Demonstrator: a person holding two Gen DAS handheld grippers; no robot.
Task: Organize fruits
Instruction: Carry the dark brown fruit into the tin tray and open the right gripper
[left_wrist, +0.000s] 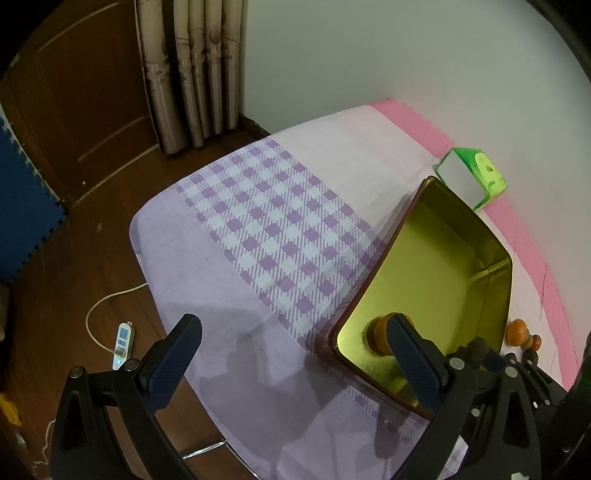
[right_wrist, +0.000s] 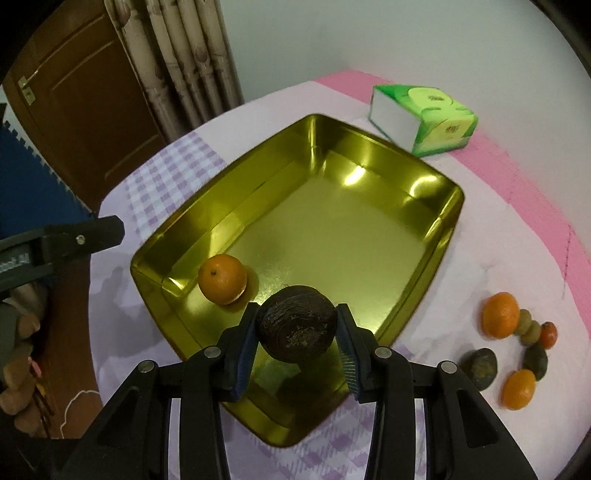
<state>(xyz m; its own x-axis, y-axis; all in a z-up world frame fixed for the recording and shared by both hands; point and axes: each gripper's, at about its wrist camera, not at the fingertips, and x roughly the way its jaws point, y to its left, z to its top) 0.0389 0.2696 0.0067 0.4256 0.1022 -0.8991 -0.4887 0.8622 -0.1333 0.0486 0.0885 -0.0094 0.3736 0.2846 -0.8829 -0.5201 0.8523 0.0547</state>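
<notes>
The right claw (right_wrist: 297, 334) is pinching a dark, wrinkled round fruit (right_wrist: 297, 326), both pads pressed flat against its sides, and it hangs over the near end of the gold tin tray (right_wrist: 439, 229), clear of the tray floor. Down inside the tray, just to the left of that dark fruit, sits one orange mandarin (right_wrist: 222, 278) tucked near the tray's left corner, close to the held fruit but not touching it. Over on the left side, the left claw (left_wrist: 295, 343) is spread wide with nothing between its fingers; one fingertip hangs above the purple checked cloth (left_wrist: 258, 229) on the counter, the other reaches over the near corner of the tray, in front of the mandarin as the left wrist view has it. Off to the right of the tray, on the cloth, the rest of the fruit waits in a loose cluster: a large mandarin (right_wrist: 500, 314), a second one (right_wrist: 519, 389) nearer the camera, a dark fruit (right_wrist: 479, 368) beside it, and a few smaller pieces bunched between them. A green tissue box (right_wrist: 424, 118) lies beyond the tray's far corner, beside the wall.
</notes>
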